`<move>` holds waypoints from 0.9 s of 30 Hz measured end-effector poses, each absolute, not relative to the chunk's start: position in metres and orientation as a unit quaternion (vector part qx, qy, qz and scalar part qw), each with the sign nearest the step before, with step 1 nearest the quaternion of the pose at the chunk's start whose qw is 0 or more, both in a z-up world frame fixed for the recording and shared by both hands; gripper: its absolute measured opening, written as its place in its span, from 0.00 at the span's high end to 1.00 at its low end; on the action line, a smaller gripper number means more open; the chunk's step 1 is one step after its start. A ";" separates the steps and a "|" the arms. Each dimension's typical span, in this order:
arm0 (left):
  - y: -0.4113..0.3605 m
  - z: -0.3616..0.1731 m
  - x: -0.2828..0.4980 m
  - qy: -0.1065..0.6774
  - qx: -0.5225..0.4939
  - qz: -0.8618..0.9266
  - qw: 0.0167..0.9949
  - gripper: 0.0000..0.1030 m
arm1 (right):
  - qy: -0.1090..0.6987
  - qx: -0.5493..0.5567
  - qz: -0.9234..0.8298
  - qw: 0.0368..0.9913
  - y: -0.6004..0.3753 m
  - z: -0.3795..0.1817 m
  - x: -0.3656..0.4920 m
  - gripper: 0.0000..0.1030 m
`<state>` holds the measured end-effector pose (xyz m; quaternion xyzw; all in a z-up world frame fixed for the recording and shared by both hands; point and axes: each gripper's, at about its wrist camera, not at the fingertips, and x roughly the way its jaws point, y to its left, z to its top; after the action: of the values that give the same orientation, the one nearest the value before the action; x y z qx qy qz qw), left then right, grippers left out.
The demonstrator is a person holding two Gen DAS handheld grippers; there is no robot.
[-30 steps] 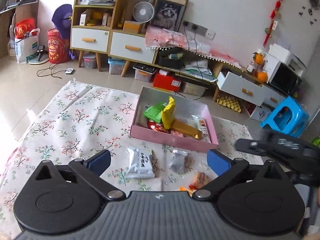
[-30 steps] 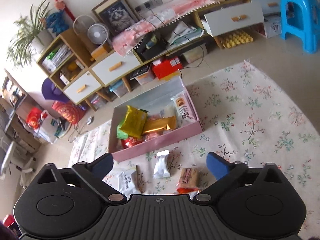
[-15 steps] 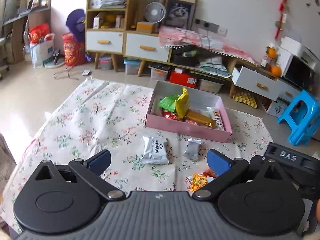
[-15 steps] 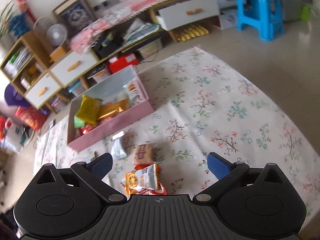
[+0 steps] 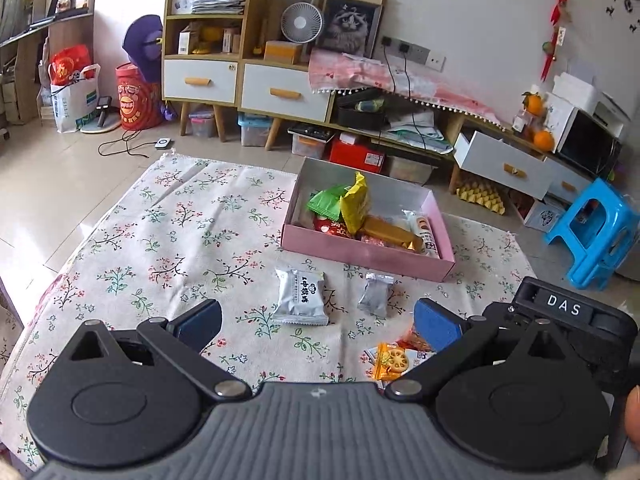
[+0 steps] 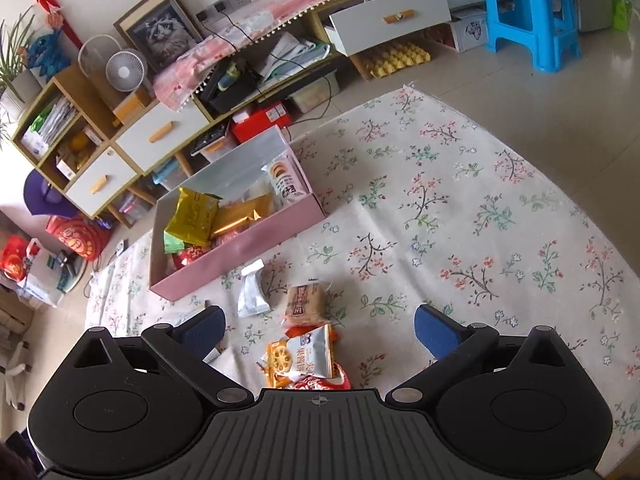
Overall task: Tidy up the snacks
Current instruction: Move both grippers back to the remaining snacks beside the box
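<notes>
The task looks partly done. The pink box (image 5: 366, 254), a shallow cardboard tray with a pale lining, sits at the centre of the left view and left of centre in the right view. It already holds several packets: a crinkly yellow bag (image 5: 354, 204) standing on edge, a green wrapper (image 5: 326, 202), a red one, a long glossy gold bar (image 5: 390, 234) and a white tube-like pack (image 6: 284, 184) against the far-right wall.

Still loose on the cloth (image 5: 168, 236), in the lower middle of both views, just in front of the box:
- a flat white pouch (image 5: 300, 298) with dark print
- a small grey pillow sachet (image 5: 376, 294) with crimped ends
- a brown square biscuit pack (image 6: 306, 300)
- a silver-and-orange cracker bag (image 6: 302, 356), lying on a red wrapper at the bottom of the right view

So about four or five items remain to be boxed, as far as the pictures show.

The cloth is matte, white, printed with small flowering sprigs, and covers what appears to be a low tabletop.

The left gripper (image 5: 316, 316) has its blue-padded fingers spread wide and empty, above the white pouch. The right gripper (image 6: 318, 324) is likewise released, holding nothing, with the cracker bag and biscuit pack lying between its fingers in the view.
</notes>
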<state>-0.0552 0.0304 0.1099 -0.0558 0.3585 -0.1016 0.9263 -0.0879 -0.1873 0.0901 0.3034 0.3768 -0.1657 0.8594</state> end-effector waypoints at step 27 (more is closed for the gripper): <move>0.055 0.102 -0.039 0.381 -0.110 -0.085 0.914 0.00 | 0.379 0.306 -0.128 0.864 -0.184 0.082 -0.078 0.01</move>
<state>-0.0395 0.0554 0.1019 -0.1099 0.3815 -0.0851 0.9139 -0.0783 -0.1841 0.0819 0.3059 0.3788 -0.1284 0.8640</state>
